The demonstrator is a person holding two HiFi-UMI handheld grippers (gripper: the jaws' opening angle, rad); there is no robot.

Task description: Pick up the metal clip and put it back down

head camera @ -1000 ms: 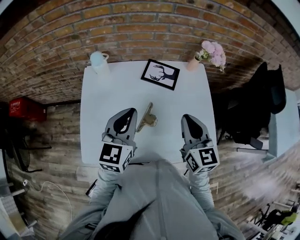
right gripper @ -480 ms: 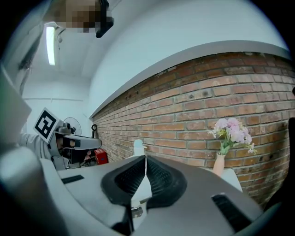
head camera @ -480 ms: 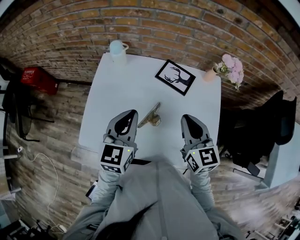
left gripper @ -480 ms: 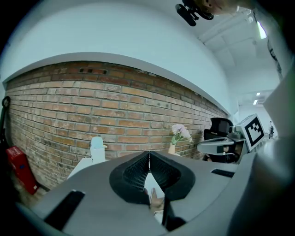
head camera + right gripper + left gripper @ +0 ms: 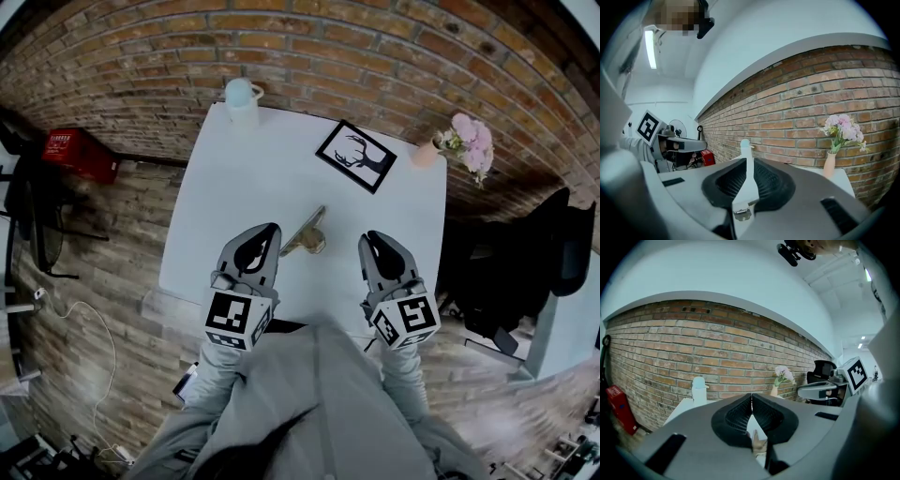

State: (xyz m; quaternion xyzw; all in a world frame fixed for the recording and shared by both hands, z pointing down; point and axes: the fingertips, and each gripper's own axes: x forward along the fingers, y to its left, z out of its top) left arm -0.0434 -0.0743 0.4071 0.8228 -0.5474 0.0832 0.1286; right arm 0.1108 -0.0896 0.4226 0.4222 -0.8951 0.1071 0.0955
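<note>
The metal clip [image 5: 305, 234], brass-coloured with a long flat handle, lies on the white table [image 5: 253, 169] between my two grippers, touching neither. My left gripper [image 5: 265, 229] hovers just left of it with its jaws shut and empty. My right gripper [image 5: 368, 238] hovers to the clip's right, also shut with nothing held. In the left gripper view the jaws [image 5: 751, 398] meet at the tips, and a bit of the clip [image 5: 759, 445] shows below them. In the right gripper view the jaws [image 5: 748, 161] stand together with only white table behind.
A pale mug [image 5: 242, 98] stands at the table's far left corner, a framed deer picture [image 5: 356, 157] at the back middle, and a vase of pink flowers [image 5: 464, 142] at the far right. Beyond are a brick wall, a red crate [image 5: 70, 150] and a black chair [image 5: 553, 253].
The head view has swung, so the table sits turned and shifted in the picture. The clip lies in the same spot between the grippers, which have barely moved.
</note>
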